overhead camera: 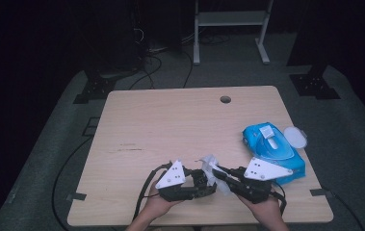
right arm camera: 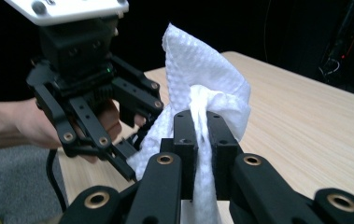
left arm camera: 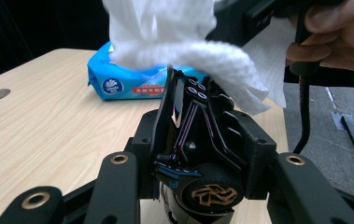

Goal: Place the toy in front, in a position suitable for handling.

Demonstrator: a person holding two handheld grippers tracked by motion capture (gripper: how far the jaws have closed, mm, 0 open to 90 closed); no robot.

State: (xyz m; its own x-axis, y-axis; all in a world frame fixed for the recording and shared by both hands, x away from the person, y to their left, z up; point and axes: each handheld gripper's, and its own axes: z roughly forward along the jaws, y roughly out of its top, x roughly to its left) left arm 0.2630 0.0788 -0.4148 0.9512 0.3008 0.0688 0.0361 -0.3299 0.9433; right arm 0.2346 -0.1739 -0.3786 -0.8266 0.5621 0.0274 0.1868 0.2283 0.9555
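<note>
So right tongs [right arm camera: 201, 140] pinched tight on white wipe [right arm camera: 207, 84], held up over near edge of surface [overhead camera: 170, 120]; left tongs [left arm camera: 202, 140] partly closed round small black gadget [left arm camera: 198, 121], maybe toy car, steadying it for wiping; wipes pack [overhead camera: 271, 144] parked at right within reach
</note>
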